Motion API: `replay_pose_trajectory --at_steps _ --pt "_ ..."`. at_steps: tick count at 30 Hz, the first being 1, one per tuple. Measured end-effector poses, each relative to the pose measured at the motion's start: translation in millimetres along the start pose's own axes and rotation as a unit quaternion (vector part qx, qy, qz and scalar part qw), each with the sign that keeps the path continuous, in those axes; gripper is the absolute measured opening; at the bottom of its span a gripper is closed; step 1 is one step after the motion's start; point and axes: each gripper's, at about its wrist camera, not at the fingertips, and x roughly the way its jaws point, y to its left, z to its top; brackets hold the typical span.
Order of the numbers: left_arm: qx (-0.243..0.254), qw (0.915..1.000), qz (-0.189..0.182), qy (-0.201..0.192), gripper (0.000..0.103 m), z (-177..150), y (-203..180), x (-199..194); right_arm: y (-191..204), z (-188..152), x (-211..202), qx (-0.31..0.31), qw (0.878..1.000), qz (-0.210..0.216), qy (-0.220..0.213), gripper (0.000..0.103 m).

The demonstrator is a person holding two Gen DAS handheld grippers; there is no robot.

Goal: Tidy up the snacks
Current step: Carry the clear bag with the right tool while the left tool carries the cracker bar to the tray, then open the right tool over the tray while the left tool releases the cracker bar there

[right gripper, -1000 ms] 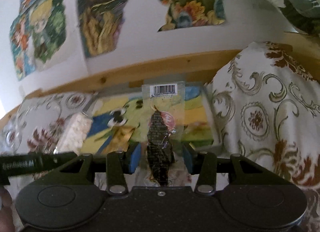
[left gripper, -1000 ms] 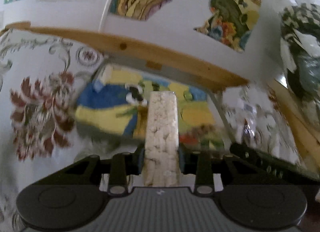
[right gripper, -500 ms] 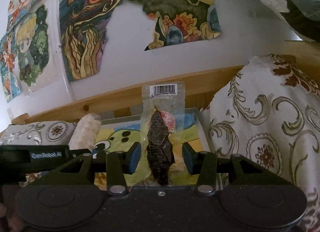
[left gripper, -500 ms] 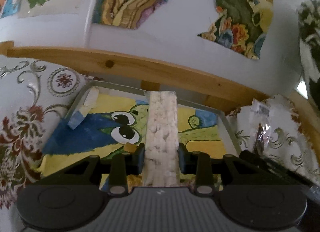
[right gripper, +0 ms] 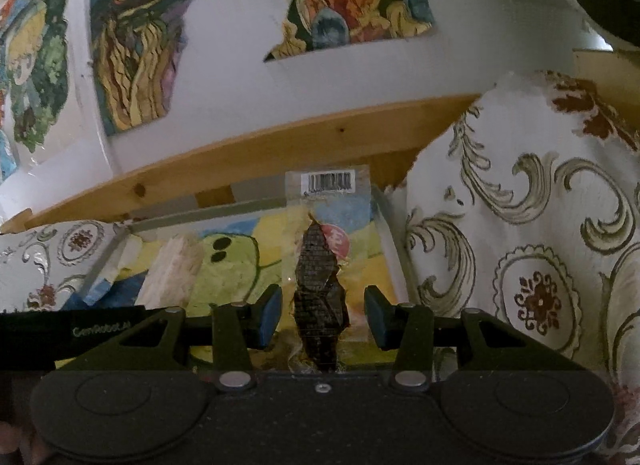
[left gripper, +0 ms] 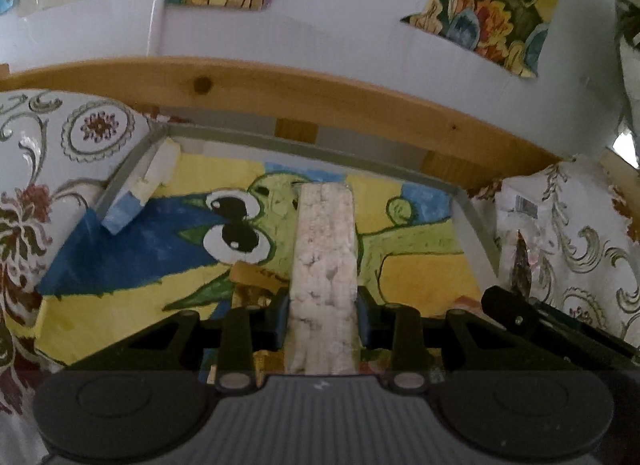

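In the left wrist view, the left gripper (left gripper: 322,315) has its jaws pressed against both sides of a pale puffed-rice bar (left gripper: 324,265), which sticks out forward over a shallow tray (left gripper: 476,221) whose floor is painted with a green cartoon creature on yellow and blue. A chipped white and blue foam piece (left gripper: 140,193) leans in the tray's far left corner. Patterned cloth (left gripper: 60,169) lies on both sides of the tray, and a wooden rail (left gripper: 320,93) runs behind it below a white wall with paintings. In the right wrist view, the right gripper (right gripper: 323,311) carries a clear packet of dark dried snack (right gripper: 322,289) with a barcode label at its far end. The jaws stand slightly apart from the packet's dark contents, so whether they pinch the wrapper cannot be told. The packet hangs above the tray's right part, and the rice bar shows to the left.
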Motion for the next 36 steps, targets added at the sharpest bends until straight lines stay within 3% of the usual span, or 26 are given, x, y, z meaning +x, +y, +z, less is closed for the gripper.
replay_pose_trajectory --at_steps 21,23,29,31,36 --pt "0.015 0.9995 0.005 0.028 0.04 -3 -1 11 -6 -5 16 0.018 0.999 -0.009 0.037 0.049" --pt "0.005 0.9997 0.002 0.022 0.042 -2 2 9 -7 -4 15 0.02 0.999 -0.007 0.037 0.055" --pt "-0.02 0.9998 0.002 0.001 0.057 1 11 -6 -7 0 6 0.02 0.999 -0.014 0.022 0.072" --pt "-0.025 0.9996 0.01 -0.01 0.07 2 15 -14 -5 2 0 0.013 1.0 -0.015 0.013 0.077" --pt "-0.032 0.9981 0.029 -0.045 0.089 8 26 -41 3 7 -23 -0.001 1.0 -0.011 -0.016 0.087"
